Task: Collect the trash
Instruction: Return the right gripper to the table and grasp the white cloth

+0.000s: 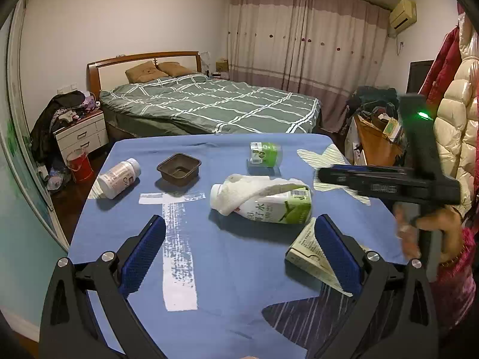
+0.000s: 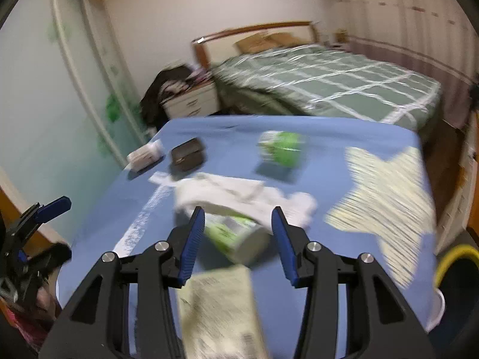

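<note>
Several pieces of trash lie scattered on a blue cloth-covered table point(image 1: 227, 269), apparently laid out for collecting. Nearest is a white plastic bottle with a green label point(image 1: 269, 206), on its side with a crumpled white tissue point(image 1: 254, 188) draped over it. A flattened pale paper carton point(image 1: 308, 254) lies just beside it. Farther back are a small brown plastic tray point(image 1: 179, 169), a white pill bottle point(image 1: 119, 178) on its side, and a green-and-white cup point(image 1: 265, 154).

The left gripper point(image 1: 239, 257) hovers with jaws wide apart, holding nothing. The right gripper point(image 2: 238, 243), also open and empty, frames the bottle's base, probably lining up a grasp; its view is motion-blurred. A yellow-rimmed bin point(image 2: 458, 272) sits beside the table's right edge, likely the destination.
</note>
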`<state>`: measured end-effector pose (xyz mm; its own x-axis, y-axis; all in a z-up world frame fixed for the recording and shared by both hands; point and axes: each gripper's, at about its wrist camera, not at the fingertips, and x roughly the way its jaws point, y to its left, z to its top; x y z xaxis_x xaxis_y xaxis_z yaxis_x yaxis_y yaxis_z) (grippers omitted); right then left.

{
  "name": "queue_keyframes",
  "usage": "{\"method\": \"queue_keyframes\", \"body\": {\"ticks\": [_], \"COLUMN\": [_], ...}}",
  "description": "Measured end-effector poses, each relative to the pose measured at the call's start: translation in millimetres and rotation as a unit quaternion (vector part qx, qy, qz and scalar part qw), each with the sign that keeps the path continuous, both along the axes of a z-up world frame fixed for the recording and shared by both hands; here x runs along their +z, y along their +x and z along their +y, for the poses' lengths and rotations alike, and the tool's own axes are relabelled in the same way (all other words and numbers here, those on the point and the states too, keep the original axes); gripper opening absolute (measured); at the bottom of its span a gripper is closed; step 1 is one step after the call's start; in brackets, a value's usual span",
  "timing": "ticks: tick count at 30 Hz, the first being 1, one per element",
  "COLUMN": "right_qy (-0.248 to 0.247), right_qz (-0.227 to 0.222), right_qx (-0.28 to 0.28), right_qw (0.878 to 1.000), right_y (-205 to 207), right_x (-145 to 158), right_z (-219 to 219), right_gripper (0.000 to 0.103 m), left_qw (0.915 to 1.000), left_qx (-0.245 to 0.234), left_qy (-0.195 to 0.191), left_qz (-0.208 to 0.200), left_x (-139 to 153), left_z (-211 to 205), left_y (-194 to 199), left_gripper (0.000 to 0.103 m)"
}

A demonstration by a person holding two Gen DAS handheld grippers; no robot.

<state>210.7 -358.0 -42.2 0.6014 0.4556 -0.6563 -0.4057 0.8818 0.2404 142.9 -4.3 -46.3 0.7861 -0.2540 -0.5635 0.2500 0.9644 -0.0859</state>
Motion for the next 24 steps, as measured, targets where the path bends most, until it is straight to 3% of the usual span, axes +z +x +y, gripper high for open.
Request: {"method": "queue_keyframes", "body": {"ticks": [4,10,11,15,16,17,24], "right_qy": [-0.028,-0.030,-0.027,-0.005,-0.004,-0.003,0.020], "right_qz": [0.023,0.058,0.066,0.084,0.081,0.083,0.057], "right_qx": [0.024,0.026,0.027,0.038,0.035,0.033,0.011], "right_qw": [0.999,0.997,0.997,0.996,0.996,0.996,0.998], "right_y": [22.0,44.5,49.2,54.5,55.0,55.3,52.6], "right_x": [-12.4,-31.4,-34.7,-38.2,-36.6,-36.0,-18.4], "right_z": [29.6,32.8,33.4,31.2,30.7,30.3,20.5], "right_gripper": [0.045,0.043,0.035,0.019,0.006,0.002,0.002], "left_qw": [1.0000,0.9999,0.9998,0.9996,0.9995,0.9995,0.9993], "left_qx": [0.004,0.003,0.002,0.000,0.001,0.001,0.001], "left_qy": [0.000,-0.012,-0.014,-0.018,-0.018,-0.019,-0.021], "left_qz": [0.002,0.011,0.014,0.022,0.024,0.026,0.032], "left_x": [-6.1,-13.3,-15.3,-20.2,-20.7,-21.9,-26.0], "left_z": [-4.0,1.5,2.0,1.7,1.8,1.8,0.6], "left_y": [4.3,8.0,9.0,14.5,15.3,16.5,18.2], "left_gripper": [0.098,0.098,0.098,0.098,0.098,0.098,0.098]}}
